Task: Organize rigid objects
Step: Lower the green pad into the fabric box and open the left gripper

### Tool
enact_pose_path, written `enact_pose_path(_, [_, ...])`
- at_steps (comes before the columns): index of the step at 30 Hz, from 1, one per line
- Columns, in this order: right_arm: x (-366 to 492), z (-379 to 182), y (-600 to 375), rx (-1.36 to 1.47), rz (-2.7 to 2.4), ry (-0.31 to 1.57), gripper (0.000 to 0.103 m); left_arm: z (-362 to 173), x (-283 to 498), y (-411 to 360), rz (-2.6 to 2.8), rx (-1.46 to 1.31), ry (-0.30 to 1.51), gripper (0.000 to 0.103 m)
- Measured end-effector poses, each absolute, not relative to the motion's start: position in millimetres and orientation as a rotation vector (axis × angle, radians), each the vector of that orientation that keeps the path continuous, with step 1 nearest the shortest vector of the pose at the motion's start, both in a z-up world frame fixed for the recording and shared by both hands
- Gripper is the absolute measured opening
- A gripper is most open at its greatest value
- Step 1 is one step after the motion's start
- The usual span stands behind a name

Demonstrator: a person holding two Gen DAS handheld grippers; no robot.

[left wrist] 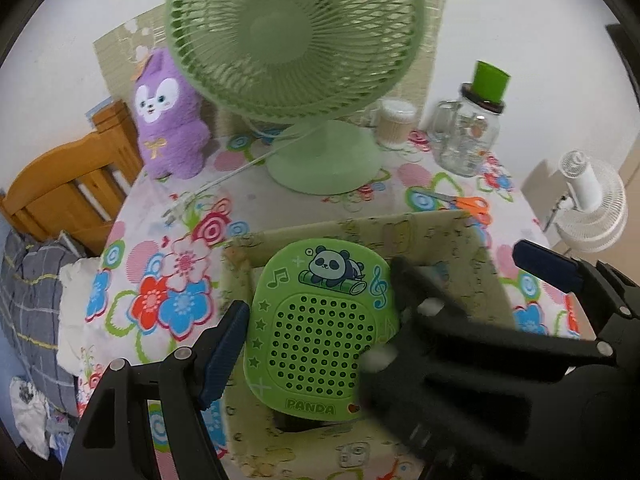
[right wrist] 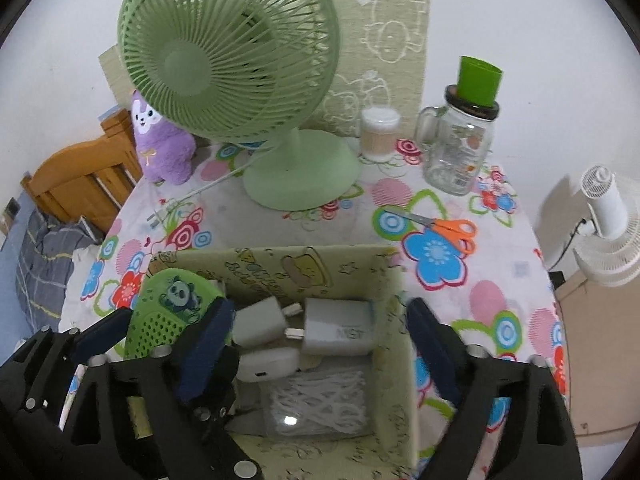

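Note:
A green panda speaker (left wrist: 320, 332) hangs tilted over the left end of a green patterned box (left wrist: 400, 228). My left gripper (left wrist: 320, 312) is shut on it across its width. In the left wrist view the right gripper's blurred black fingers (left wrist: 548, 264) hide my left gripper's right pad. In the right wrist view the speaker (right wrist: 168, 300) sits between the left gripper's fingers (right wrist: 100, 332). My right gripper (right wrist: 320, 304) stands open over the box (right wrist: 280, 260) with nothing pressed between its pads. Below it lie white chargers (right wrist: 340, 320), a white case (right wrist: 268, 360) and a bag of white cable (right wrist: 320, 396).
On the flowered tablecloth behind the box stand a green fan (right wrist: 228, 60), a purple plush (right wrist: 160, 148), a swab tub (right wrist: 378, 132) and a glass jar (right wrist: 456, 152) with a green cup on it. Orange scissors (right wrist: 444, 228) lie at the right. A wooden bed frame (right wrist: 80, 176) is left, a white fan (right wrist: 608, 220) right.

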State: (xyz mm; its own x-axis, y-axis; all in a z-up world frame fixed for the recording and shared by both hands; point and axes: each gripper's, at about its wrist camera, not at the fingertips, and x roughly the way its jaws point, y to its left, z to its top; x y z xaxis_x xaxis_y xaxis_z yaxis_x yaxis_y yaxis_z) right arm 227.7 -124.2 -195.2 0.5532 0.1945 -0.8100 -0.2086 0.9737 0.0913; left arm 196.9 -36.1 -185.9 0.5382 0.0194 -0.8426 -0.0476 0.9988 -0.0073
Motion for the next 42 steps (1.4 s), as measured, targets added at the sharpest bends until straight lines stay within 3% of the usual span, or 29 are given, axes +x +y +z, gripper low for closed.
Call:
enact_pose_path(17, [209,-185,-170,0.042,0.116,0.942,0.099,-180,196,-72,-0.062,0.013,0.988,0.078])
enact_pose_path(42, [209,-221,-208,0.042,0.068,1.03,0.099,-228,210,-98,-0.038,0.025,1.09,0.078])
